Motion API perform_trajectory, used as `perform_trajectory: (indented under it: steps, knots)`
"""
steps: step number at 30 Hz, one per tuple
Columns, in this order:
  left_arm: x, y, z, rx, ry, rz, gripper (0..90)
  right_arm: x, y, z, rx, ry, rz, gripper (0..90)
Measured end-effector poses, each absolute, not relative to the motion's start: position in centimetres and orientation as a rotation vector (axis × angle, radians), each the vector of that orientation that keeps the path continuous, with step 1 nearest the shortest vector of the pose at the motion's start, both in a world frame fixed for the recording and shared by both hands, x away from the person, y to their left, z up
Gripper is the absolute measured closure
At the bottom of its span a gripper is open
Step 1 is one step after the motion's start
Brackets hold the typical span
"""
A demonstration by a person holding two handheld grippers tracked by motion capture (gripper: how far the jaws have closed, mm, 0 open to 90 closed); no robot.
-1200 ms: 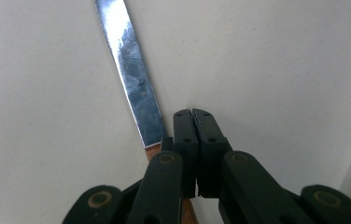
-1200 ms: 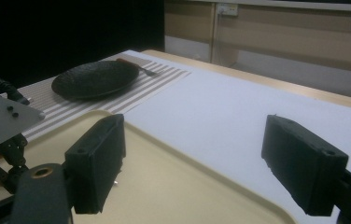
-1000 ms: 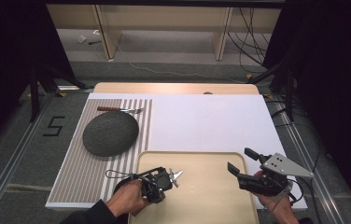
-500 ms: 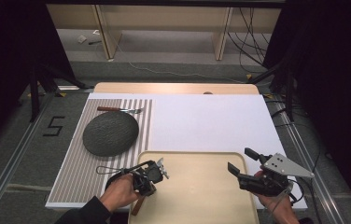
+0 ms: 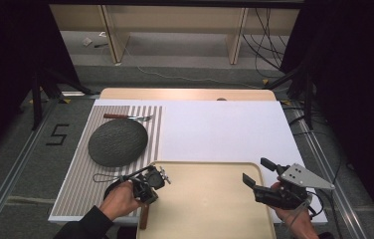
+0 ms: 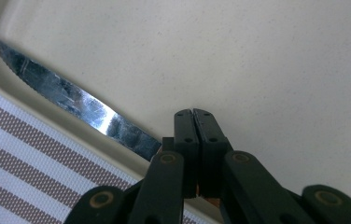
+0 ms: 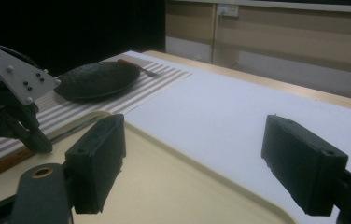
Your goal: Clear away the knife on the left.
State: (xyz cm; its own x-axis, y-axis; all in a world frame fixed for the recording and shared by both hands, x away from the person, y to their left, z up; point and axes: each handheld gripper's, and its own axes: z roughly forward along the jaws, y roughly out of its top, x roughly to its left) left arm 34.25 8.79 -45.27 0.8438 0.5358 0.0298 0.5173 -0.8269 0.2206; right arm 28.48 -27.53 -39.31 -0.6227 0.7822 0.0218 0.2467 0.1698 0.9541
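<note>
Our left tongs [image 5: 161, 174] sit pressed together, gripped low in our left hand [image 5: 118, 199]; our right tongs [image 5: 257, 172] gape wide, level.

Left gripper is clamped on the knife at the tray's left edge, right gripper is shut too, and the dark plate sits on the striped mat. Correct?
Not quite: the right gripper is open, its jaws wide apart in the right gripper view. The left gripper is shut on the knife at the tray edge; the dark plate is on the striped mat.

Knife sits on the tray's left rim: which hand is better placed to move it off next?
Left. The left gripper is already at the knife, jaws shut near its handle end over the tray. The right gripper hangs open at the tray's far side.
</note>
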Motion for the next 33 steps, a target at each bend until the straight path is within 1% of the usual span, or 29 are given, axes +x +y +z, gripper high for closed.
perform_trajectory:
  steps: [7,12,13,15,18,21,23,27,29,31,33]
  knots:
    - [34.2,9.0,-45.2,2.808,0.812,0.122,86.9,28.5,-27.5,-39.3,0.967,1.969,1.465,22.8]
    - [34.1,9.2,-44.9,2.781,0.799,0.107,81.9,28.5,-27.5,-39.3,0.969,1.968,1.465,22.8]
    - [34.0,9.2,-44.8,2.764,0.8,0.105,79.1,28.5,-27.5,-39.3,0.97,1.971,1.462,22.8]
    - [34.1,9.4,-44.4,2.716,0.807,0.096,68.6,28.5,-27.5,-39.3,0.967,1.969,1.464,22.8]
    - [34.1,9.8,-43.5,2.615,0.818,0.08,55.5,28.5,-27.5,-39.3,0.97,1.97,1.463,22.7]
    - [34.1,10.1,-43.0,2.525,0.815,0.069,45.6,28.5,-27.6,-39.3,0.969,1.97,1.465,22.8]
    - [34.1,10.2,-42.8,2.494,0.82,0.061,41.3,28.5,-27.5,-39.3,0.97,1.974,1.46,22.7]
    - [33.9,10.0,-42.9,2.491,0.814,0.075,33.5,28.5,-27.6,-39.3,0.971,1.97,1.463,22.7]
    - [33.9,9.9,-42.8,2.478,0.814,0.056,29.3,28.5,-27.5,-39.3,0.969,1.973,1.46,22.7]
    - [34.0,10.0,-42.6,2.438,0.813,0.037,26.4,28.5,-27.5,-39.3,0.967,1.971,1.463,22.7]
    - [33.9,10.1,-42.4,2.411,0.819,0.052,23.1,28.5,-27.5,-39.3,0.969,1.973,1.46,22.7]
